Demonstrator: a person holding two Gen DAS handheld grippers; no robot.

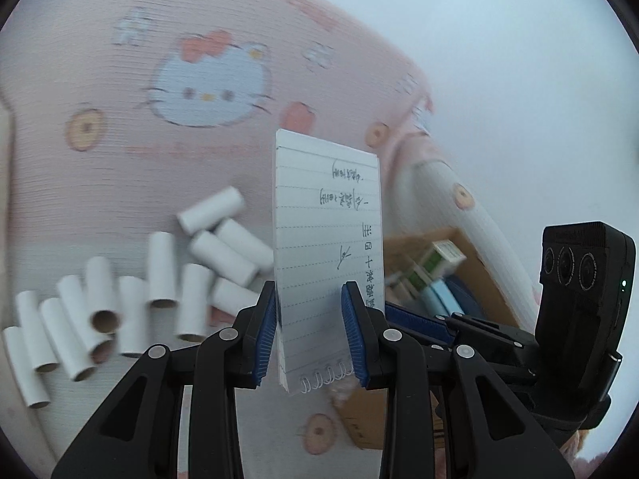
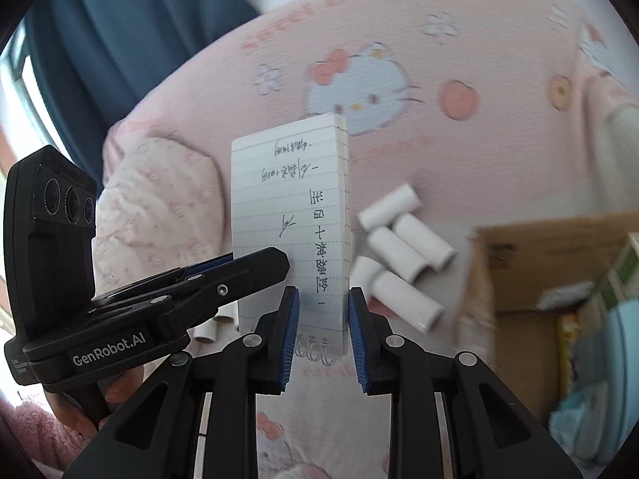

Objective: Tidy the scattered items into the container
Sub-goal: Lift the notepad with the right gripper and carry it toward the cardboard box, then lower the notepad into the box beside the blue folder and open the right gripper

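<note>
Each gripper (image 1: 309, 331) has glossy black plastic linkage arms with silver rivets and ribbed blue pads (image 2: 289, 333). The left unit, at lower left, bears white "GenRobot.AI" lettering and three round lenses.

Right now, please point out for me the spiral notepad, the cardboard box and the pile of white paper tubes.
spiral notepad (image 2: 287, 215): right wrist view, middle of the lined, handwritten page.
cardboard box (image 2: 519, 279): right wrist view, brown inner wall.
white paper tubes (image 1: 161, 267): left wrist view, side of one tube in the pile.
</note>
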